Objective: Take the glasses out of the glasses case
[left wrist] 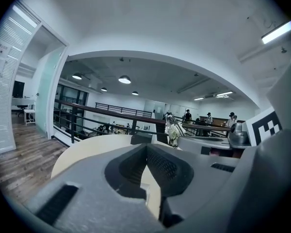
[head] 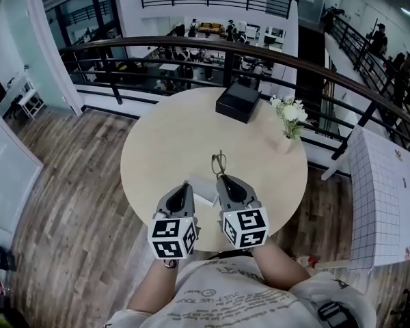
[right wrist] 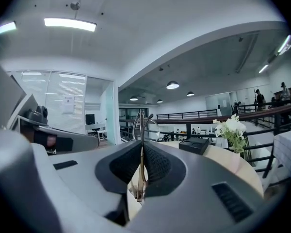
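Observation:
A thin-framed pair of glasses (head: 219,162) sticks out forward from my right gripper (head: 219,177), which is shut on it above the round beige table (head: 160,149). In the right gripper view the folded glasses (right wrist: 141,125) stand edge-on between the closed jaws of the right gripper (right wrist: 141,148). My left gripper (head: 188,184) hovers just to the left; its jaws meet at the tip with nothing between them, as the left gripper view also shows for that gripper (left wrist: 146,147). A flat white thing (head: 205,189), possibly the case, lies on the table between the two grippers.
A black box (head: 238,101) sits at the table's far edge. To the right of the box stands a small vase of white flowers (head: 289,119). A dark railing (head: 342,80) curves behind the table. At the far right there is a white gridded board (head: 383,197).

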